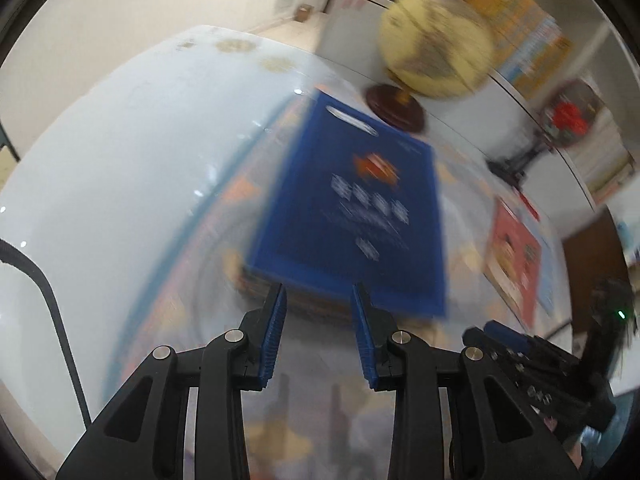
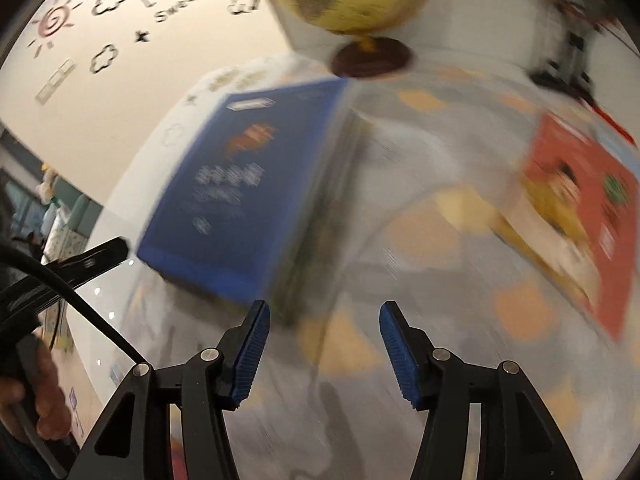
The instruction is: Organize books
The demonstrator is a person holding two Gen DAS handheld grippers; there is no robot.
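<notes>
A blue book (image 1: 352, 208) lies on top of a low stack of books on the table; the right wrist view shows the same blue book (image 2: 244, 184) left of centre. My left gripper (image 1: 320, 292) hovers at the stack's near edge, jaws apart and nothing between the pads. My right gripper (image 2: 325, 308) hangs open over the patterned cloth, just right of the stack's near corner and empty. A red book (image 1: 516, 256) lies flat to the right, apart from the stack, and appears again as the red book (image 2: 580, 216) at the right edge. Both views are motion-blurred.
A yellow globe (image 1: 436, 44) on a dark round base stands behind the stack. A black stand with a red object (image 1: 560, 120) is at the back right. The white table (image 1: 120, 140) stretches away to the left. A hand (image 2: 44, 400) holds the other gripper.
</notes>
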